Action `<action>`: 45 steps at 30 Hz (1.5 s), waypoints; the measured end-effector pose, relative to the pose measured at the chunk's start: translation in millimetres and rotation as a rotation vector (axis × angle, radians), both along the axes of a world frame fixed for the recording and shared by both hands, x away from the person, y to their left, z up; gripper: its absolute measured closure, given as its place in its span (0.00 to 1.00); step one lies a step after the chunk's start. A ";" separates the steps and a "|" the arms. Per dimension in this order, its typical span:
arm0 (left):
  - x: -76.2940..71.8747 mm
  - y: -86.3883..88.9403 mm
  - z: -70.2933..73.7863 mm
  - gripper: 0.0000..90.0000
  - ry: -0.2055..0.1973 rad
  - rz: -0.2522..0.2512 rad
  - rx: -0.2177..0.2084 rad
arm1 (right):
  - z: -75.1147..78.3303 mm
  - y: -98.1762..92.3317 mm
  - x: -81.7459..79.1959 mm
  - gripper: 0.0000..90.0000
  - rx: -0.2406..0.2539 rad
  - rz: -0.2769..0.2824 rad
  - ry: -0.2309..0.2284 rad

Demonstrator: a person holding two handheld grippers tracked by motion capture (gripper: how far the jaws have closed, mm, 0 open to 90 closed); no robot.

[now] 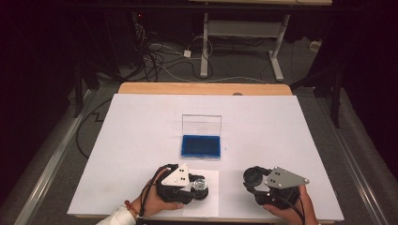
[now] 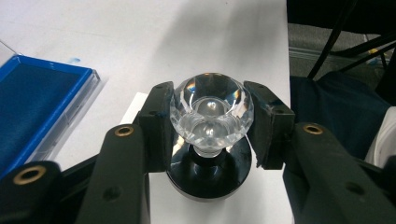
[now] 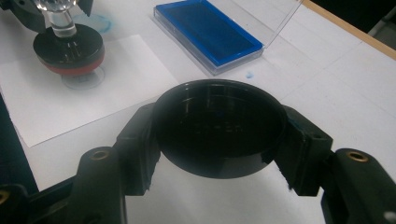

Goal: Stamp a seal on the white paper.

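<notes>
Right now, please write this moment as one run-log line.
left tongs: shut on stamp | right tongs: shut on black cap | ink pad: open

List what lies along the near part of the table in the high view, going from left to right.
Left gripper shut on the crystal-knobbed stamp over the small paper sheet → black round cap → right gripper clamped on that cap.

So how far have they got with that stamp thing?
Done: the ink pad case lies open, and the stamp's black cap is off, gripped in the right tongs. In hand: the left tongs hold the stamp by its crystal knob, over the white paper. Probably left: lifting it and recapping.
</notes>
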State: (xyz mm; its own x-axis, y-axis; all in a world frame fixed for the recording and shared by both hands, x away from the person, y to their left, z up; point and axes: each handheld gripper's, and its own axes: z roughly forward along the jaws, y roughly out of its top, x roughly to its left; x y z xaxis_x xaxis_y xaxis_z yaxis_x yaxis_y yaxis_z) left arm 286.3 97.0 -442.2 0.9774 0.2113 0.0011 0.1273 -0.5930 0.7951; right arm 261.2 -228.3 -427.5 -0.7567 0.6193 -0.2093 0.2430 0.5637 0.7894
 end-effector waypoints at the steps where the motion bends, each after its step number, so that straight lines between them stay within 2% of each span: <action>1: 0.4 -0.5 -0.9 0.60 0.001 -0.001 0.005 | 0.0 0.2 -0.1 0.43 -0.002 0.000 -0.001; 7: 1.9 -1.3 -1.4 0.60 -0.009 0.000 0.017 | 0.1 0.2 -0.4 0.43 -0.004 0.000 -0.003; 13: 4.1 0.2 1.9 0.60 -0.011 0.006 0.000 | -0.1 0.1 -0.2 0.43 -0.004 -0.001 -0.002; 19: 6.7 -6.6 -3.8 0.60 0.002 -0.010 -0.001 | -0.2 0.8 -0.4 0.43 -0.006 0.002 -0.001; 26: 7.7 -8.4 -9.7 0.60 0.011 -0.018 0.028 | -0.9 0.5 -0.3 0.43 -0.006 0.003 0.001; 29: 7.3 -6.5 -10.1 0.60 0.008 -0.014 0.028 | -1.0 0.5 -0.5 0.43 -0.007 0.004 0.001; 33: 7.6 -4.3 -14.0 0.60 0.032 -0.020 0.026 | -0.9 0.4 -0.5 0.43 -0.005 0.001 0.002; 38: 7.8 -3.4 -16.6 0.60 0.038 -0.019 0.011 | -1.1 0.5 -0.2 0.43 -0.007 0.001 0.002; 42: 6.0 -2.6 -18.0 0.60 0.015 -0.028 0.022 | -1.2 0.7 -0.3 0.43 -0.006 0.001 0.003; 45: 6.3 -0.3 -18.9 0.60 0.014 -0.035 0.023 | -1.3 1.1 -0.3 0.43 -0.007 0.002 0.004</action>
